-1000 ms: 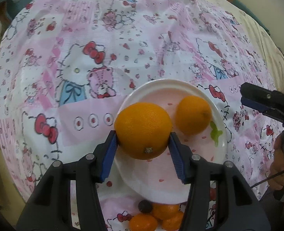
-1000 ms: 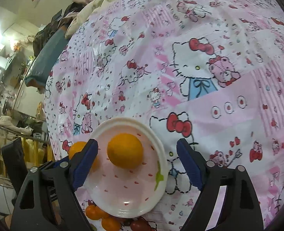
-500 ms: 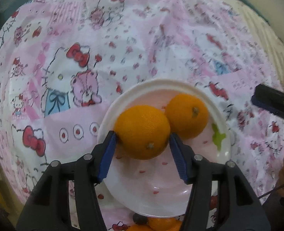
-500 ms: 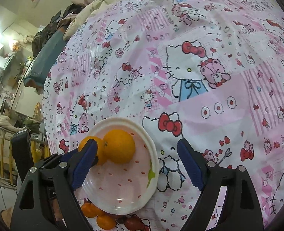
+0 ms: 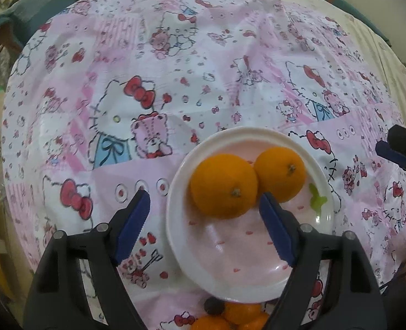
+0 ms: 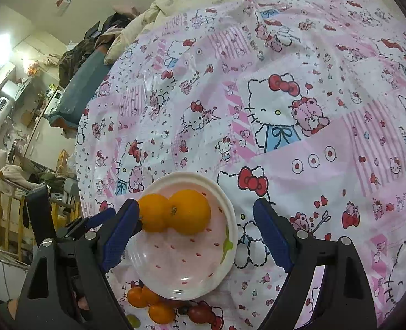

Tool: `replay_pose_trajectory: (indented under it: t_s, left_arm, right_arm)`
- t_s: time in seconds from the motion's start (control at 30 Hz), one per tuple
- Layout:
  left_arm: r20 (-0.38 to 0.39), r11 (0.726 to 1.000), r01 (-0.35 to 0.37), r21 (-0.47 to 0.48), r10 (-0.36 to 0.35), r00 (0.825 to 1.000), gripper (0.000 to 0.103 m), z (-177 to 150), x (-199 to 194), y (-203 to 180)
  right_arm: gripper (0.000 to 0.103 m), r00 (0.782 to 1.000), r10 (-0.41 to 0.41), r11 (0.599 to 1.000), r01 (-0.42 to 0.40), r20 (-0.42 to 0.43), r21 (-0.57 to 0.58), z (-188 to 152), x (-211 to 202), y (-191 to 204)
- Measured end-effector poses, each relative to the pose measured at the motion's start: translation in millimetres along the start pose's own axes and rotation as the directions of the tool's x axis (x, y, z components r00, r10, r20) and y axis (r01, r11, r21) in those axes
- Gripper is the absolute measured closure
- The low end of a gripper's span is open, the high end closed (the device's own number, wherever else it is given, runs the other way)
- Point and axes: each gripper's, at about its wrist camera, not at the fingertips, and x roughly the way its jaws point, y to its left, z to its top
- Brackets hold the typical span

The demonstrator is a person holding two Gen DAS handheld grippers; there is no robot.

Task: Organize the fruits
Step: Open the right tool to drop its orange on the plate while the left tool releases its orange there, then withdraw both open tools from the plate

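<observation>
On the plate (image 5: pixel 175 220), at its 12 o'clock half, two oranges sit touching: near orange (image 5: pixel 224 185), far orange (image 5: pixel 279 174) at its 2 o'clock. Left gripper (image 5: pixel 204 221) has just been opening; jaws wide, pads clear of the near orange, nothing held. Right gripper (image 6: pixel 194 232) jaws wide, empty, hovering over the same plate. Release looks done, I'd say. To finish clean: lift the left straight up and away so neither pad nudges the fruit into a roll. Small fruits (image 5: pixel 238 315) wait off the plate's 6 o'clock rim on the cloth (image 5: pixel 137 82)
</observation>
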Motion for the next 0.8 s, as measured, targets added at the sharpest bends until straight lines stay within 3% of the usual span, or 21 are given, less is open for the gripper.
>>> replay_pose_trajectory:
  t_s: [0.4, 0.67, 0.8]
  left_arm:
    - [0.107, 0.999, -0.045, -0.009, 0.045, 0.993, 0.024, -21, -53, 0]
    - [0.088, 0.996, -0.056, -0.075, 0.063, 0.994, 0.024, -46, -73, 11]
    - [0.089, 0.993, -0.068, -0.092, 0.076, 0.993, 0.024, -63, -84, 16]
  right_arm:
    - [0.015, 0.999, 0.001, 0.999, 0.001, 0.043, -0.053, -36, -31, 17]
    - [0.015, 0.998, -0.023, 0.996, 0.028, 0.054, -0.085, -67, -46, 23]
    - [0.015, 0.986, -0.079, 0.989, 0.096, 0.149, -0.111, -85, -58, 27]
